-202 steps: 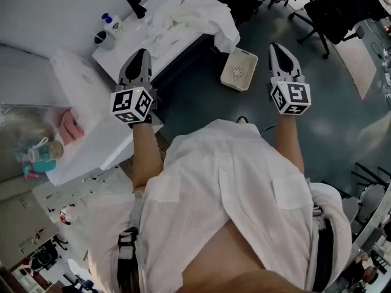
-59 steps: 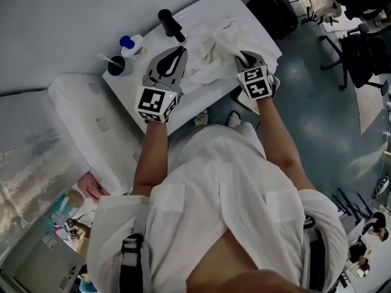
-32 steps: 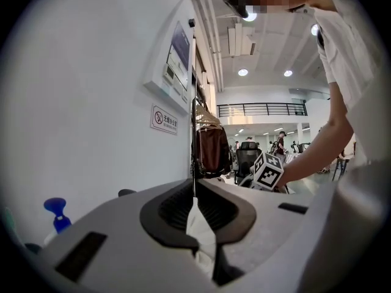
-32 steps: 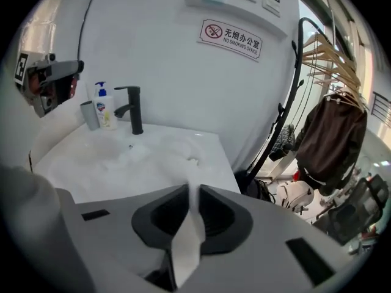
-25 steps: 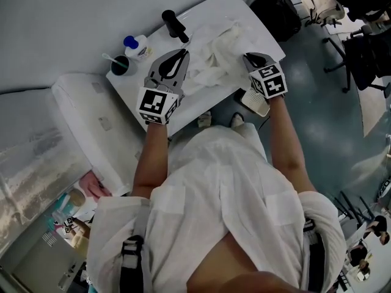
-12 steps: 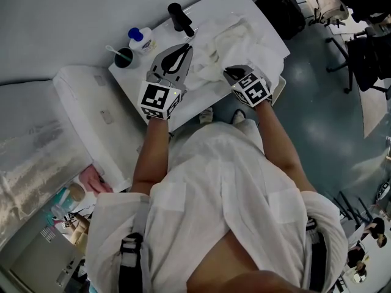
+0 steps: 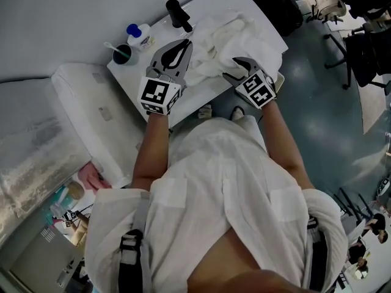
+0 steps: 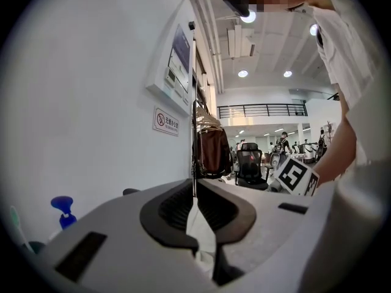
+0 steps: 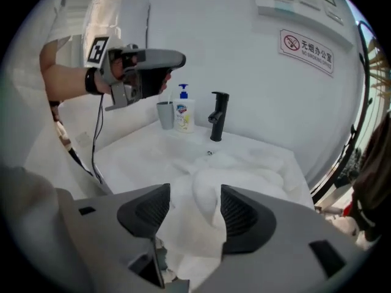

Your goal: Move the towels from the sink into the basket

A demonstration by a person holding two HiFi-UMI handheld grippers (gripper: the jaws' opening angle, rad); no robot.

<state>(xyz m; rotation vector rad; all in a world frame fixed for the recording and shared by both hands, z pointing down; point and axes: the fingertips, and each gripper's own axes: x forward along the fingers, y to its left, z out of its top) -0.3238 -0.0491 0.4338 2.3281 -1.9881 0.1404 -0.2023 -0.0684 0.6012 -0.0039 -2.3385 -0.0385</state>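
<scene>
Right tongs (image 9: 194, 193) have just been opening, jaws well apart astride a ridge of towels (image 9: 244, 173), unpinched; left tongs (image 8: 194, 193) tips together, empty. Risk: a shallow bite catches one thin fold, which slips free. Towels white, soft, crumpled, heaped in sink (image 9: 131, 157) directly under and ahead of right tongs.

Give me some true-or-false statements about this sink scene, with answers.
White towels lie in the sink. True.
The right gripper is clamped shut. False: its jaws have just been opening and stand apart, a towel fold between them.
The faucet is black. True.
The left gripper has its jaws spread wide. False: they are together.
A pump bottle stands beside the faucet. True.
</scene>
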